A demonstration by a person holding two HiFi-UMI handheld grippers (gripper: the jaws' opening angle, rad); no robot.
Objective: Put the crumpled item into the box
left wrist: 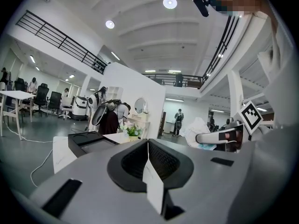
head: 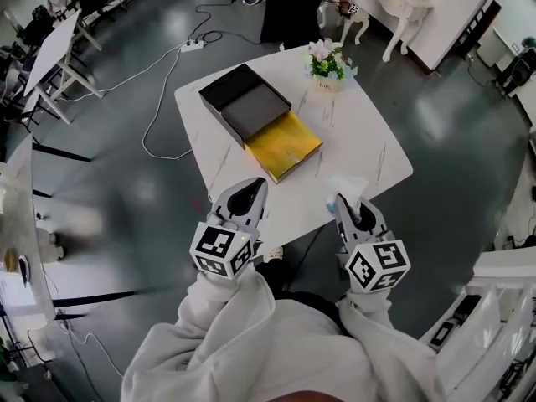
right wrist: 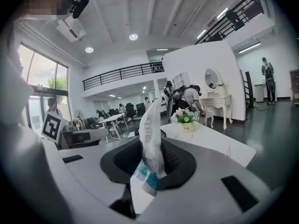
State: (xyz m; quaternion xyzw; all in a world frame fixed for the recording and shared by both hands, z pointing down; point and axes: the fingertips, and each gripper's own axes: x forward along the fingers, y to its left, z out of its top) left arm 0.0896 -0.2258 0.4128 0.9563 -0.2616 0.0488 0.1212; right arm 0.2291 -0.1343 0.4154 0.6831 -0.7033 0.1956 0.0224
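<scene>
R gripper (head: 350,212) was clamped narrow on the crumpled white plastic wrapper w/ teal print (right wrist: 150,134), its fine text too small to read, held above the near edge of the white marble-look table (head: 368,141). L gripper (left wrist: 148,146) had its jaws pressed together, nothing btwn them. Farther back sat the open black box w/ bare grey inside (head: 251,107), a flat gold square tray (head: 285,146) touching its near side, & a small pot of flowers (head: 327,65) at the far corner; dark glossy floor (head: 126,182) around.

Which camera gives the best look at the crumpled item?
The right gripper view: the crumpled item fills the middle, close up, pinched between the jaws. The head view shows only a small pale tuft above the right gripper; the left gripper view shows a pale lump off to the right.
</scene>
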